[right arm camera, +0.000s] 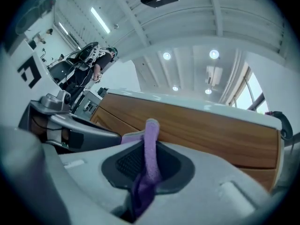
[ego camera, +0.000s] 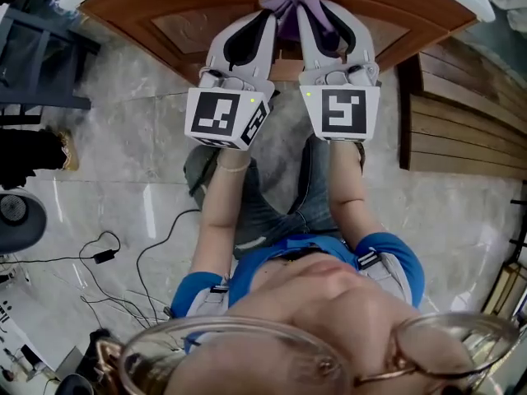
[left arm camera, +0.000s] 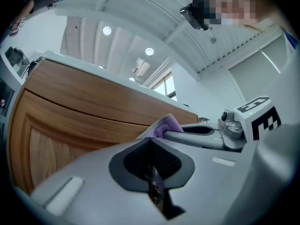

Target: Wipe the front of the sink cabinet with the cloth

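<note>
So here's where we're at: both grippers are side by side, pointed at the wooden cabinet [ego camera: 152, 11], with the purple cloth [ego camera: 295, 6] bunched at their tips, right up against the cabinet front or very nearly. We can't tell if it's actually touching.

The right gripper [right arm camera: 146, 163] is squeezed down on a thick fold of cloth, which stands up between its jaws and trails back behind them. The left gripper [left arm camera: 152, 165] is closed too, but we only see a thin purple sliver pinched in there, so it looks like it's got just an edge.

Handling-wise, we'd guess the cloth is light, soft and floppy, basically no weight. It won't slip much against the ribbed pads, but it'll crumple rather than lie flat. We'd want a wider patch spread between the two grippers so there's a decent flat bit to press on the wood. The cabinet front looks smooth, so it should glide easily.
</note>
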{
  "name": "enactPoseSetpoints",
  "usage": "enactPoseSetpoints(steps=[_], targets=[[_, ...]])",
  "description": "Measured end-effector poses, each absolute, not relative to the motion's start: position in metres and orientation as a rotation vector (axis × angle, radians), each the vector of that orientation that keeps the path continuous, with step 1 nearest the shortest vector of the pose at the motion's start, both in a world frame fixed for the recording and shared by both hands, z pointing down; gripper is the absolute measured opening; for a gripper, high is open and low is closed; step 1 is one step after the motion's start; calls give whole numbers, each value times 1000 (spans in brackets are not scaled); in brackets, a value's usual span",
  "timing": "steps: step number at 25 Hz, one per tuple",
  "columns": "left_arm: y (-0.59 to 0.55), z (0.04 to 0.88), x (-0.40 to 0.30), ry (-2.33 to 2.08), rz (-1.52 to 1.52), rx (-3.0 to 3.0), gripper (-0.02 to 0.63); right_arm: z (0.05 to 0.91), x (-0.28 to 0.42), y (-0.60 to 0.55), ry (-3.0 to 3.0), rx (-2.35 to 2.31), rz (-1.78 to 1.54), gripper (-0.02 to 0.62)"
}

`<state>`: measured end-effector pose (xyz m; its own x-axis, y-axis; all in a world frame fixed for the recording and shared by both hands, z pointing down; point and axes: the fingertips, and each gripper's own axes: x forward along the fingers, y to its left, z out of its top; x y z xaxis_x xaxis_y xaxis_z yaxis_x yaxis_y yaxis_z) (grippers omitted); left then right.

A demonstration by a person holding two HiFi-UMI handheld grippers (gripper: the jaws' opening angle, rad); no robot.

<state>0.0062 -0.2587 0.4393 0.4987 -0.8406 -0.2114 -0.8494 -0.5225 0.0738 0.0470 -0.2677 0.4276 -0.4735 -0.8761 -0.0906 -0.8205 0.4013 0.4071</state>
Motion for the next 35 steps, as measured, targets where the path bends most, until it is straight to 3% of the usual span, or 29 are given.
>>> enactPoseSetpoints(steps=[14,35], targets=[[-255,456,7,1542,288,-2728,2,427,59,-269,-2601,1476,-603,54],[-254,462,23,1480,223,-2759,2,425,173,-274,-2509,1730,-533,54]])
